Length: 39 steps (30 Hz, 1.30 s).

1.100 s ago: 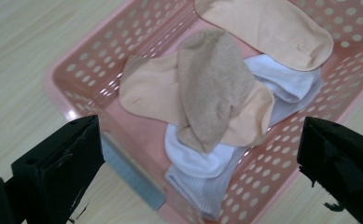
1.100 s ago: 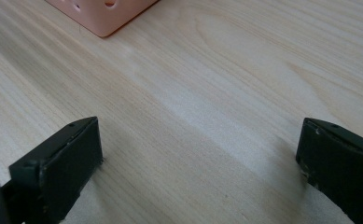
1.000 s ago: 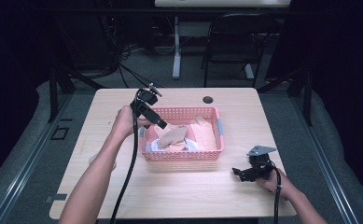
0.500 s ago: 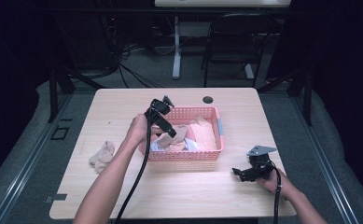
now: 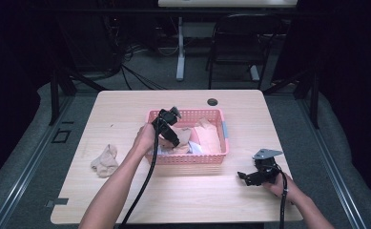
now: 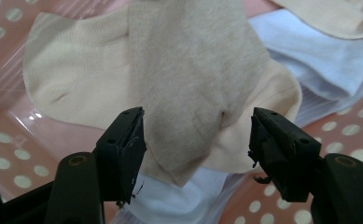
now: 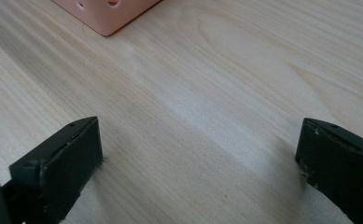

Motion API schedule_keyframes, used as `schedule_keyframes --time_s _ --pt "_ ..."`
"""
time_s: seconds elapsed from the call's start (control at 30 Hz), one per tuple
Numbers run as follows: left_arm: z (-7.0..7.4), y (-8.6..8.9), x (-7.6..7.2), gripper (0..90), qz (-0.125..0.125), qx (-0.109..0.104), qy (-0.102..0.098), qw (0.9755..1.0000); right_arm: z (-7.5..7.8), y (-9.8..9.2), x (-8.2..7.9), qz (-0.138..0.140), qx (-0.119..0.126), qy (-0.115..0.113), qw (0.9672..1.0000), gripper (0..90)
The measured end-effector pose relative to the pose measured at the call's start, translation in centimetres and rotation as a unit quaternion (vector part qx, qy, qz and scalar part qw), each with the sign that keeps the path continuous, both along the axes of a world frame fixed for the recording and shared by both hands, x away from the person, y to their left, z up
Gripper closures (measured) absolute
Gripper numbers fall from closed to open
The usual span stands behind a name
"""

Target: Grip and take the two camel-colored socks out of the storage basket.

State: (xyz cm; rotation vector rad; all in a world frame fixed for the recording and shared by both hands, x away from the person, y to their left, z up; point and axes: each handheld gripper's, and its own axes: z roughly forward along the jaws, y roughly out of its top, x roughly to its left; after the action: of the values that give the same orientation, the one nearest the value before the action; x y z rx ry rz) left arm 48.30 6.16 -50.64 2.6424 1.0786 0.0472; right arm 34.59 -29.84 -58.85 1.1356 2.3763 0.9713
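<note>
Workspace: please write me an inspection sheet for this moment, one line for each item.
Surface: light wooden table, with a dark round hole near its far edge.
Job's things: pink basket holding beige and white socks; one beige sock on the table.
Clutter: nothing seen.
Grippers: left tongs open above a grey-beige sock; right tongs open over bare wood.
Cables: a black cable trails from the left tongs.
Surroundings: dark chair, grey floor.

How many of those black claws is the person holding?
2: the left claw hangs open over socks in the pink basket; the right claw rests open on the table near its right edge.
</note>
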Motion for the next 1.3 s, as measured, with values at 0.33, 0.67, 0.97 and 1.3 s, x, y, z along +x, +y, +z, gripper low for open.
schedule_keyframes --time_s 0.33,0.67,0.97,1.3 --pt "-1.4 -0.4 0.2 56.1 0.020 0.018 0.012 0.9996 0.0 0.0 0.0 0.000 0.000 0.000 1.0000 0.0" --pt "-0.6 0.5 0.1 79.5 0.021 -0.007 -0.002 0.9997 0.0 0.0 0.0 0.001 0.000 -0.001 1.0000 0.0" --pt "2.7 1.9 -0.6 81.5 0.010 -0.025 -0.030 0.9992 0.0 0.0 0.0 0.001 0.000 -0.001 1.0000 0.0" --pt "5.4 2.9 -1.1 81.9 0.002 -0.034 -0.049 0.9982 0.0 0.0 0.0 0.001 0.000 0.000 1.0000 0.0"
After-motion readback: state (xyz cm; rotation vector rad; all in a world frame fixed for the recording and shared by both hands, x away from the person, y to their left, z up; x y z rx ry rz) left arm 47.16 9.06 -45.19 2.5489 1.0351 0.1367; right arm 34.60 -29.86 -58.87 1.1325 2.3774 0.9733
